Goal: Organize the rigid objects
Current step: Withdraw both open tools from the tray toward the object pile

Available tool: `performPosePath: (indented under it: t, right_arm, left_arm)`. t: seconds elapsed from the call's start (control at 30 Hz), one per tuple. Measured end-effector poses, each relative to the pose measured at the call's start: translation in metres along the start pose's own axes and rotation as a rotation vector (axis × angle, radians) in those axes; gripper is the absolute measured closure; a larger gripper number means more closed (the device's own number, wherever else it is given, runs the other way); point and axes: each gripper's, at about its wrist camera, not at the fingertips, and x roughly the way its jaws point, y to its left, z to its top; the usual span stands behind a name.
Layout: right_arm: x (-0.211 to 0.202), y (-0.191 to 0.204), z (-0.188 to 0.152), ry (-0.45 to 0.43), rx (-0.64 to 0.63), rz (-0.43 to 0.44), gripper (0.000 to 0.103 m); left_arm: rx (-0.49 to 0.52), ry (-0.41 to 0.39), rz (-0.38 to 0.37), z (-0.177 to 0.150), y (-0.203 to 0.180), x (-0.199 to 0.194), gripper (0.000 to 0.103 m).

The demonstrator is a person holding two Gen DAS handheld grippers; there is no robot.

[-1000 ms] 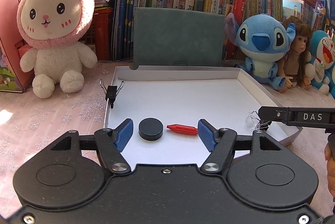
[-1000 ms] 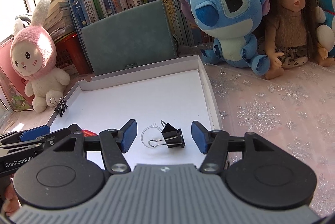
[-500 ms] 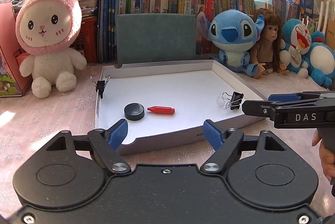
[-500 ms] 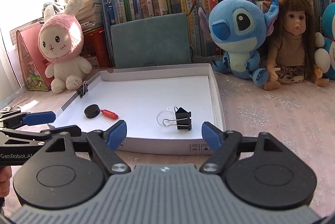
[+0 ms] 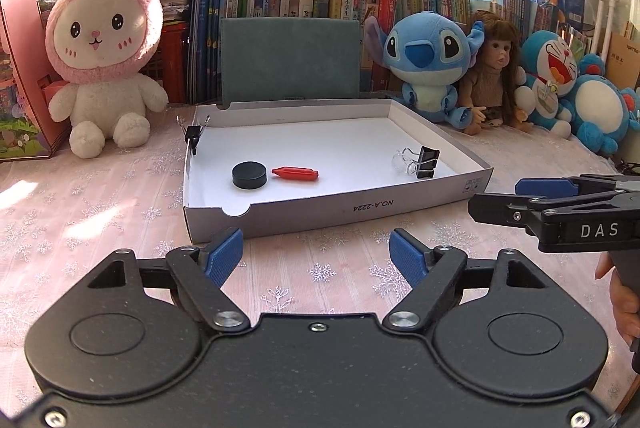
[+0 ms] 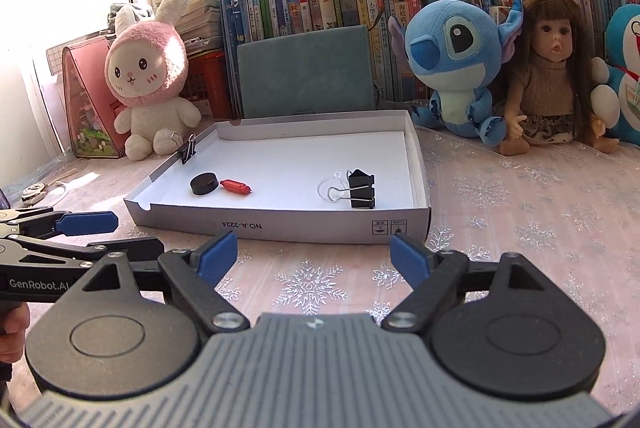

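Both grippers, left gripper (image 5: 316, 248) and right gripper (image 6: 314, 254), hover wide apart, empty, before the tray (image 5: 336, 214). Sorting looks finished (puck (image 5: 249, 175), clips inside); next probably nothing.

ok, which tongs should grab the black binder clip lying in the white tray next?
Right tongs, probably: open and empty, facing the black binder clip at the white cardboard tray's right end. Left tongs sit opposite the black puck.

Left gripper (image 5: 316, 248) and right gripper (image 6: 314, 254): level, side by side, jaws spread wide, nothing between the pads.
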Motion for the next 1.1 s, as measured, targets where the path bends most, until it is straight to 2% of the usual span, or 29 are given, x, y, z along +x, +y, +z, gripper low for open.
performPosePath:
  t: [0.43,0.87,1.1]
  right_arm:
    - [-0.027,0.017,-0.026,-0.037,-0.092,0.014,0.007]
    - [-0.043,0.031,-0.049,-0.054,-0.166,0.015,0.002]
    - [-0.048,0.034,-0.058,-0.058,-0.167,0.015,0.002]
  left_arm:
    - [0.010,-0.031,-0.012,-0.023,-0.011,-0.029,0.023]
    - [0.012,-0.041,-0.001,-0.045,-0.013,-0.042,0.021]
    - [0.028,-0.048,0.001,-0.054,-0.016,-0.049,0.020]
